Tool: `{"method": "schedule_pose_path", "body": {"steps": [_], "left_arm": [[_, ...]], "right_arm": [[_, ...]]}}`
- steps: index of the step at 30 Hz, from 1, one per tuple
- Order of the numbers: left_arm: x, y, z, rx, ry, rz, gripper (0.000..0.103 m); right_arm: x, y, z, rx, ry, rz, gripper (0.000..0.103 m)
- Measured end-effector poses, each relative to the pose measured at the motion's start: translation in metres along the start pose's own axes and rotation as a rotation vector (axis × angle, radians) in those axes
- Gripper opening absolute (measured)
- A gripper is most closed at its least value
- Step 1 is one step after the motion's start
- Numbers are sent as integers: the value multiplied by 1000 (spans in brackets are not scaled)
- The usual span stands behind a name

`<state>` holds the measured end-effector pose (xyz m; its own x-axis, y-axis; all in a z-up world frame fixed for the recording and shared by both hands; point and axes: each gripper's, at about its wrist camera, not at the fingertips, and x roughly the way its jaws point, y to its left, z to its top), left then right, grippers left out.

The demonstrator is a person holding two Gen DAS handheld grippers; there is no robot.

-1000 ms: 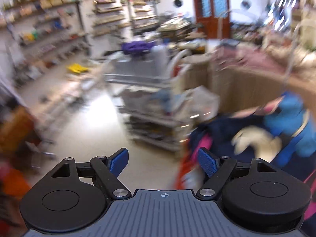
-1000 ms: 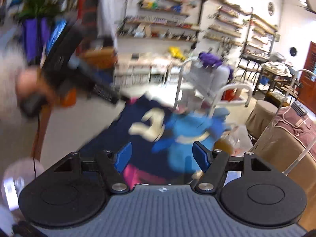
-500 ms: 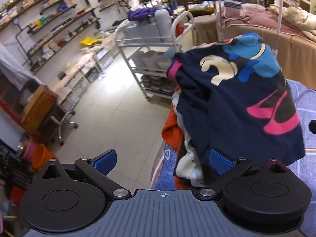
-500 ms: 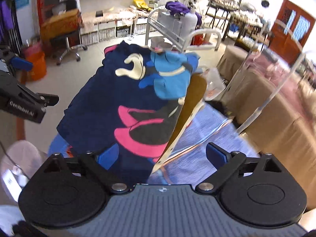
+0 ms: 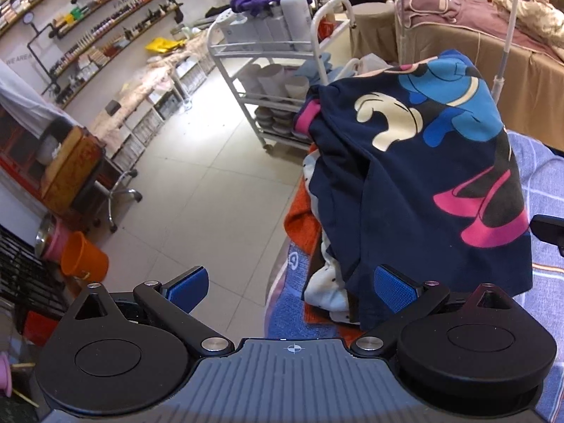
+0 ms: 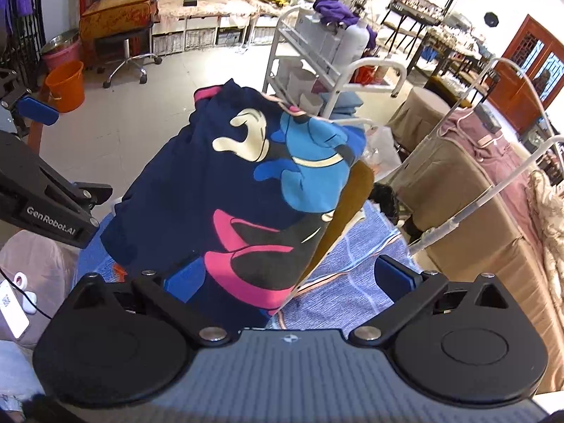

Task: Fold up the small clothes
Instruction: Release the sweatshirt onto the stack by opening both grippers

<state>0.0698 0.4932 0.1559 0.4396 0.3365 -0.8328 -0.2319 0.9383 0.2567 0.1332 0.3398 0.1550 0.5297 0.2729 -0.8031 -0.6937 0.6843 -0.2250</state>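
A navy small garment (image 5: 416, 183) with a blue, cream and pink cartoon print lies draped over a heap of clothes, with orange (image 5: 299, 218) and white (image 5: 324, 289) pieces under it. It also shows in the right wrist view (image 6: 225, 194), lying on a blue striped cloth (image 6: 356, 264). My left gripper (image 5: 289, 285) is open, with its right pad at the garment's near hem. My right gripper (image 6: 282, 278) is open, with its left pad behind the hem. Neither holds anything.
A white trolley (image 5: 268, 53) with bottles and bowls stands behind the heap. A brown-draped bed (image 6: 486, 183) with a white rail is to the right. An orange bucket (image 5: 83, 255) and a swivel stool (image 5: 116, 194) stand on the tiled floor to the left.
Both grippers swung down from the blurred room view and settled low over the clothes heap. Their jaws widened and the navy garment now lies close in front of both.
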Motion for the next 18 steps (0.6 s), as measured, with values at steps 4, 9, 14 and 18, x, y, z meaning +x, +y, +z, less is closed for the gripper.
{"method": "schedule_pose_path", "body": {"steps": [4,9,14,18], "left_arm": [[2,-4,-4,26,12,20,103],[8,-3,-8,28,30,21,103],[10,-5,-8,31,35,17,103],[11,-7,-8,31,33,14,103]], "right_arm": [[3,3,0,-9,21,11,102],[7,4,-1,-1,39,19,102],[11,5,-2,2,49,28,102],[12,6,-3,1,51,28,102]]}}
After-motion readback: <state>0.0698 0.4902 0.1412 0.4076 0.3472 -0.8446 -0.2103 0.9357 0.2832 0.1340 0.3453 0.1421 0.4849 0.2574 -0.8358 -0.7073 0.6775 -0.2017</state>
